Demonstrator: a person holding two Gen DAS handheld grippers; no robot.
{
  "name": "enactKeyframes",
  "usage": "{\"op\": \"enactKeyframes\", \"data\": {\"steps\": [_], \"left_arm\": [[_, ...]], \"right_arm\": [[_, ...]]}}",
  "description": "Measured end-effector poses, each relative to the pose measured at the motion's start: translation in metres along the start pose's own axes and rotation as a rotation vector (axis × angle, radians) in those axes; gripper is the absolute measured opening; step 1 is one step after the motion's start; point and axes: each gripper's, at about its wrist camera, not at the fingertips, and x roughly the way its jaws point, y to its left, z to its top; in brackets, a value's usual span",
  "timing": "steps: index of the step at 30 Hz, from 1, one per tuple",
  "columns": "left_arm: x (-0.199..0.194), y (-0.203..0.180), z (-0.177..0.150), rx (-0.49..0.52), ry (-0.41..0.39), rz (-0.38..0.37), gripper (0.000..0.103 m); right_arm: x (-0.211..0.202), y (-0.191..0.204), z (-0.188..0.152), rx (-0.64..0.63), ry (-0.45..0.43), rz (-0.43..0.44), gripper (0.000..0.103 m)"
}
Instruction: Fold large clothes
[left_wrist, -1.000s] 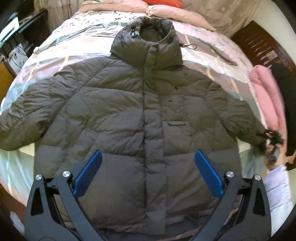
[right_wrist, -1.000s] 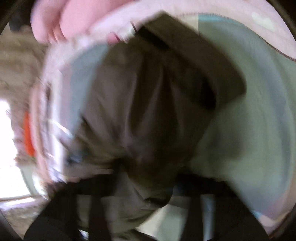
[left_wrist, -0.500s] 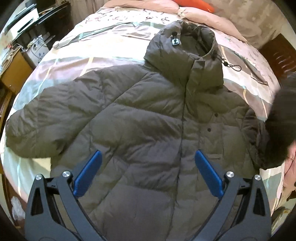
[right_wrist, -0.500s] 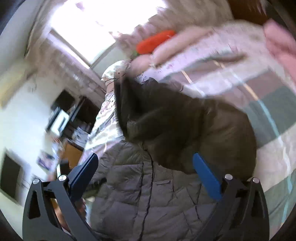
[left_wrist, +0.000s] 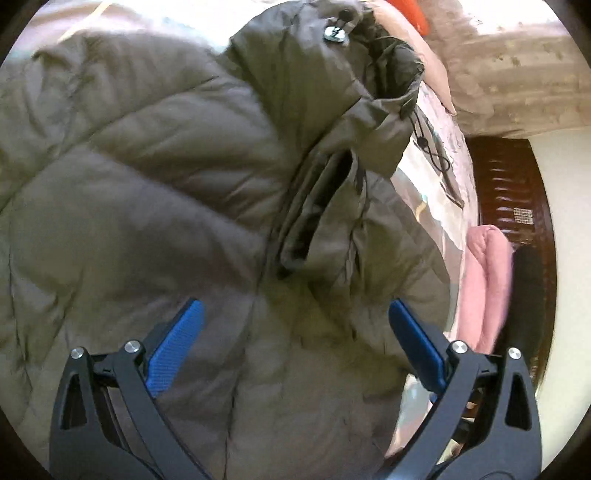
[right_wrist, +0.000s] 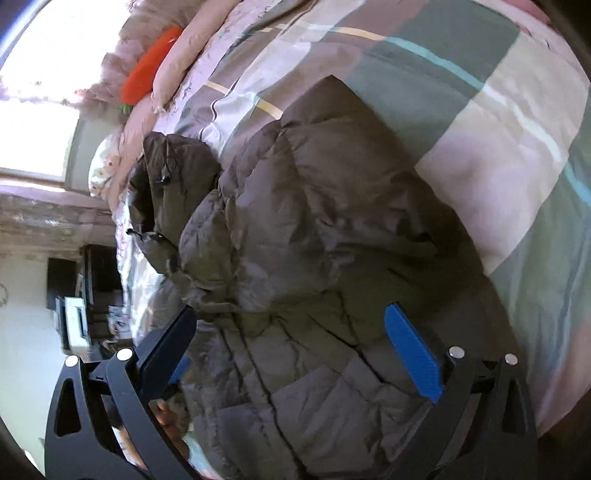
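Patchwork bedding covers the bed (right_wrist: 491, 122), and the olive puffer jacket (left_wrist: 155, 206) lies on it, one sleeve (right_wrist: 351, 206) folded over its front. Both the left hand-held gripper (left_wrist: 295, 345) and the right hand-held gripper (right_wrist: 291, 350) are released above the jacket, grasping nothing. An orange pillow (right_wrist: 151, 70) lies at the far end.

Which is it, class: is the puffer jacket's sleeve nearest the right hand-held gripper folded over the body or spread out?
Folded over. In the right wrist view the sleeve lies bunched across the jacket, not out on the bedspread.

Daylight from blown-out window (right_wrist: 33, 74); fisheye edges warped, slight blur.
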Motion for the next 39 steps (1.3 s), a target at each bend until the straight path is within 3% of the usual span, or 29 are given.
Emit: {"op": "enactKeyframes", "data": {"steps": [3, 6, 9, 10, 11, 12, 13, 15, 20, 26, 29, 30, 34, 35, 36, 37, 38, 39], "left_arm": [[0.012, -0.018, 0.010, 0.097, -0.072, 0.055, 0.101], [0.021, -0.033, 0.015, 0.194, -0.129, -0.032, 0.101], [0.040, -0.048, 0.011, 0.235, -0.075, -0.037, 0.100], [0.051, -0.053, 0.007, 0.250, -0.036, -0.017, 0.080], [0.062, -0.055, 0.005, 0.258, 0.000, 0.008, 0.052], [0.070, -0.054, 0.005, 0.253, 0.038, 0.021, 0.006], [0.079, -0.052, 0.004, 0.222, 0.089, 0.004, 0.002], [0.077, -0.044, 0.004, 0.144, 0.104, -0.057, 0.001], [0.018, -0.055, 0.008, 0.137, 0.014, -0.107, 0.001], [-0.046, -0.037, 0.001, 0.080, -0.044, -0.130, 0.001], [-0.048, -0.023, 0.002, 0.069, -0.034, -0.078, 0.001], [-0.050, -0.018, 0.000, 0.080, -0.020, -0.059, 0.001], [-0.033, -0.024, -0.017, 0.172, 0.039, 0.029, 0.002], [-0.026, -0.027, -0.022, 0.196, 0.050, 0.058, 0.002], [-0.020, -0.030, -0.026, 0.217, 0.064, 0.084, 0.002], [-0.014, -0.032, -0.031, 0.235, 0.079, 0.110, 0.002], [-0.010, -0.033, -0.035, 0.246, 0.098, 0.131, 0.002], [-0.003, -0.034, -0.038, 0.255, 0.124, 0.152, 0.002]], "right_arm": [[0.003, 0.005, -0.009, -0.048, 0.014, -0.001, 0.102], [0.022, -0.008, -0.002, -0.047, 0.051, -0.009, 0.102], [0.054, -0.023, 0.004, -0.037, 0.082, -0.057, 0.102], [0.058, -0.027, 0.006, -0.021, 0.091, -0.064, 0.102], [0.058, -0.032, 0.007, 0.005, 0.092, -0.062, 0.102], [0.059, -0.036, 0.009, 0.023, 0.090, -0.057, 0.102], [0.060, -0.039, 0.011, 0.036, 0.087, -0.052, 0.102], [0.055, -0.040, 0.014, 0.026, 0.074, -0.065, 0.102], [0.039, -0.048, 0.022, 0.034, -0.010, -0.095, 0.102], [0.014, -0.069, 0.030, 0.164, -0.105, 0.029, 0.102], [0.031, -0.068, 0.033, 0.168, -0.019, 0.123, 0.102], [0.047, -0.067, 0.034, 0.166, 0.053, 0.158, 0.102], [0.103, -0.077, 0.026, 0.298, 0.215, 0.227, 0.102], [0.111, -0.083, 0.028, 0.340, 0.209, 0.220, 0.093], [0.111, -0.086, 0.030, 0.356, 0.187, 0.210, 0.070], [0.107, -0.088, 0.036, 0.357, 0.140, 0.183, 0.054], [0.102, -0.088, 0.042, 0.334, 0.099, 0.130, 0.023], [0.090, -0.086, 0.051, 0.290, 0.035, 0.019, 0.015]]}}
